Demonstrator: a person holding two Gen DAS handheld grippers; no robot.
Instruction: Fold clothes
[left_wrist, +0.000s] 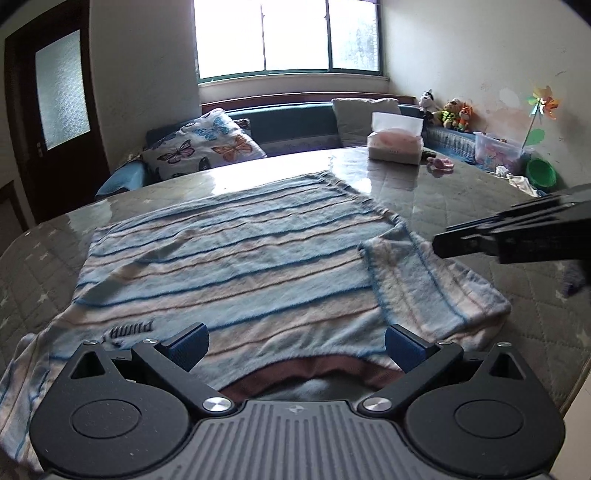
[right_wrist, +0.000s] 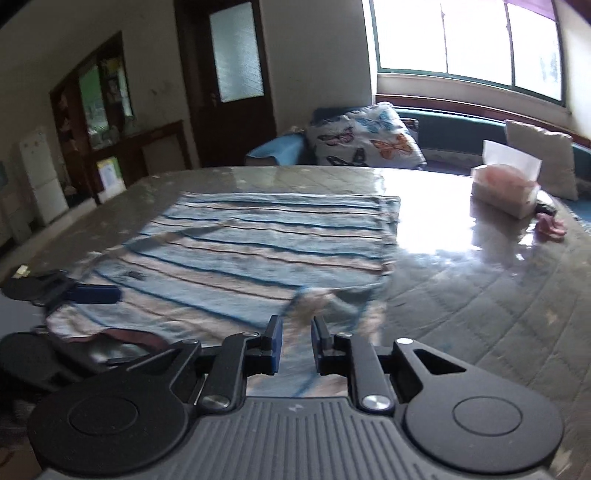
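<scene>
A blue, white and brown striped sweater (left_wrist: 236, 258) lies flat on the quilted table (left_wrist: 461, 199), its brown collar (left_wrist: 306, 369) nearest me. Its right sleeve (left_wrist: 424, 280) is folded in over the body. My left gripper (left_wrist: 295, 345) is open, hovering just above the collar. My right gripper (left_wrist: 439, 245) enters from the right, above the folded sleeve. In the right wrist view the sweater (right_wrist: 258, 243) spreads ahead, and the right gripper (right_wrist: 297, 341) has its jaws narrowly apart over the sleeve cloth (right_wrist: 317, 306), holding nothing. The left gripper (right_wrist: 92, 293) shows at the left.
A tissue box (left_wrist: 395, 142) and a small pink item (left_wrist: 441, 164) sit at the table's far right. A butterfly pillow (left_wrist: 203, 146) lies on the bench behind. Toys, a plastic box (left_wrist: 498, 151) and a green bowl (left_wrist: 541, 173) stand at the right. The table's near edge (left_wrist: 576, 384) is at lower right.
</scene>
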